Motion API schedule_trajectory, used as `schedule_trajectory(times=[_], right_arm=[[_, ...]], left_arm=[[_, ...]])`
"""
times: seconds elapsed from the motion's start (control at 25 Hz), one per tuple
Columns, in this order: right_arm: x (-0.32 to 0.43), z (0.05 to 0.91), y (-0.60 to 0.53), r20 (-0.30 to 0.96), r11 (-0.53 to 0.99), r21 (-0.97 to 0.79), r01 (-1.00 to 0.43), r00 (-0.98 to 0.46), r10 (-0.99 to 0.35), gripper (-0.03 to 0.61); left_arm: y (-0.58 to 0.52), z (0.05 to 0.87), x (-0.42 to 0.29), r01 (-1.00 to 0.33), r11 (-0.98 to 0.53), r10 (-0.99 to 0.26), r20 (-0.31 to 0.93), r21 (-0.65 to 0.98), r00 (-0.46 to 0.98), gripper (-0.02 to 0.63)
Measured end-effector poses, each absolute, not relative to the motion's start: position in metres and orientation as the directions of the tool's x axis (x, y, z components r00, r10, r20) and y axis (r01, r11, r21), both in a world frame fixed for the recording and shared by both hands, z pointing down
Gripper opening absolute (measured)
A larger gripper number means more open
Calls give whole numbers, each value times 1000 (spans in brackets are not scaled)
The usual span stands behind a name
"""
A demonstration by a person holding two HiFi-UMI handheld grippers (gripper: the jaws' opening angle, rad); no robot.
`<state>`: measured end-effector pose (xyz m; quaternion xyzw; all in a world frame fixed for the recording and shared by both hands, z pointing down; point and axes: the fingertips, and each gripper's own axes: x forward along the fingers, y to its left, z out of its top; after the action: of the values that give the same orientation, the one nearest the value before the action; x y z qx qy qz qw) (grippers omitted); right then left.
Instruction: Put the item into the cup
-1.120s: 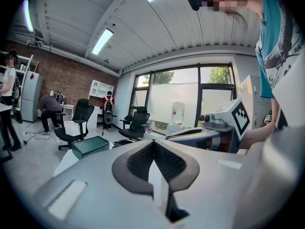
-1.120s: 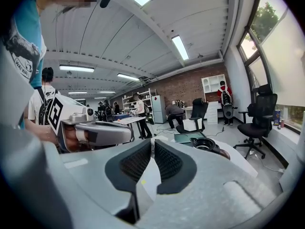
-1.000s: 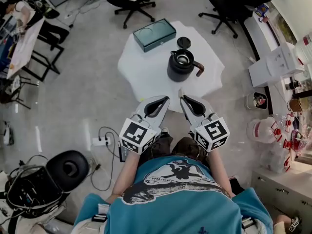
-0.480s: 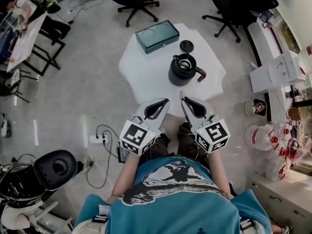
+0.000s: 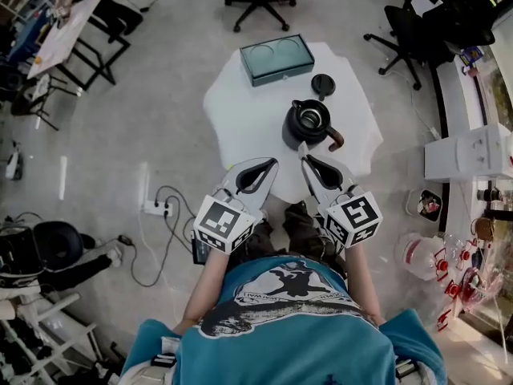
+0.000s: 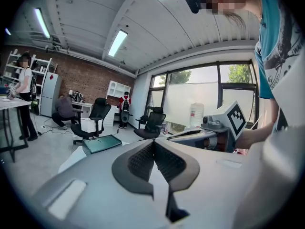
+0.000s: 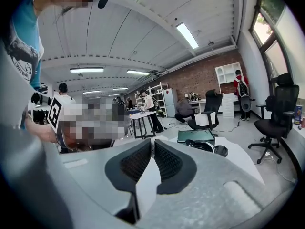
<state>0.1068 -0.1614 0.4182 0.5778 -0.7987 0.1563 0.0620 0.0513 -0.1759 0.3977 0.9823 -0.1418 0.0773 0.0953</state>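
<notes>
Jaws are being held closed and empty on the left gripper [image 5: 274, 162] and right gripper [image 5: 303, 150] at the table's [image 5: 240, 112] near edge, the pot [image 5: 309, 123] sitting just ahead of the right one.

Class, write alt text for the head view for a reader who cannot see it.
From above, a person holds the left gripper and right gripper, both shut and empty, at the near edge of a white table. On it: an open black pot, a lid beside it, and a green case.
</notes>
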Motion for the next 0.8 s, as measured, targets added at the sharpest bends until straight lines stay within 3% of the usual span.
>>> schedule_trajectory(times=[0.8], right_arm=[[183,433,-212,321,513,-192,-837,-547,-773,26]], left_arm=[[-187,406,107,-510,-851,-474,232,129,850,5]])
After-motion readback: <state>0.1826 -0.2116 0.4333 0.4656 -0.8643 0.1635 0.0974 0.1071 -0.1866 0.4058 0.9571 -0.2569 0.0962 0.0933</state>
